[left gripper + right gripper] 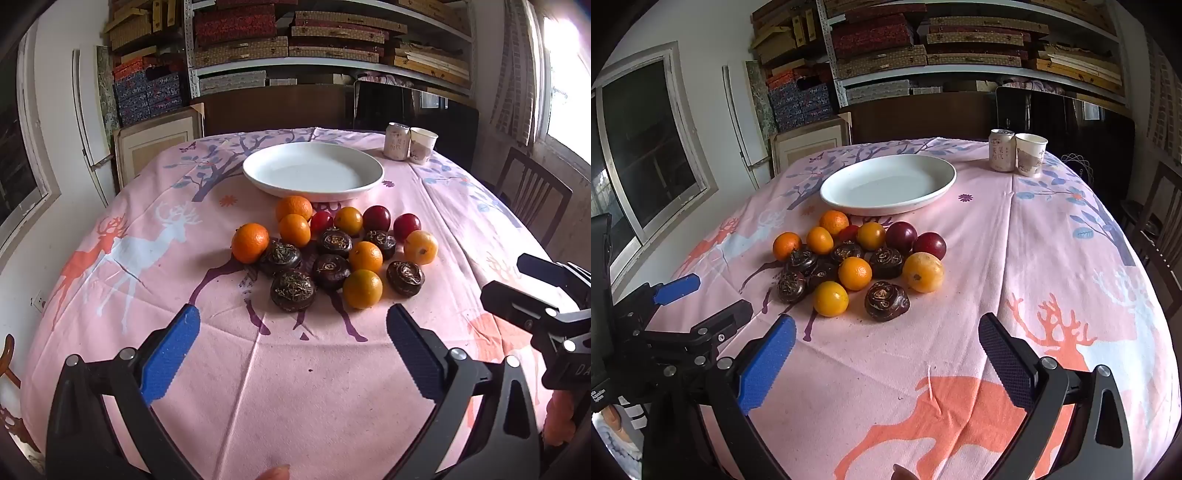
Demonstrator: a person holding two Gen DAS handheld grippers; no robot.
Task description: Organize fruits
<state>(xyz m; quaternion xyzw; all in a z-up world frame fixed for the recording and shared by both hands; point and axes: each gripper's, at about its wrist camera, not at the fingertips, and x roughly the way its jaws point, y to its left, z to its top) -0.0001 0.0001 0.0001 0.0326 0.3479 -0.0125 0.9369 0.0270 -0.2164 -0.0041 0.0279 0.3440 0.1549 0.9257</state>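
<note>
Fruit pile [328, 254] of oranges, plums and water chestnuts, beside empty white plate [313, 170], pink deer tablecloth [258, 369], left gripper [293, 321] and right gripper [886, 332] both spread wide, holding nothing

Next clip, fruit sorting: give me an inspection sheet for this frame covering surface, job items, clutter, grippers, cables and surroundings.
Surface: table under a pink deer-print tablecloth, creased.
Job's things: white plate empty; pile of fruit on the cloth in front of it, mixing oranges, red plums and dark water chestnuts.
Clutter: drink can and paper cup side by side at the far right edge.
Grippers: left gripper open, holding nothing; right gripper open, holding nothing; both short of the pile.
Cables: nothing seen.
Surroundings: shelves of stacked boxes, windows, a wooden chair.
</note>
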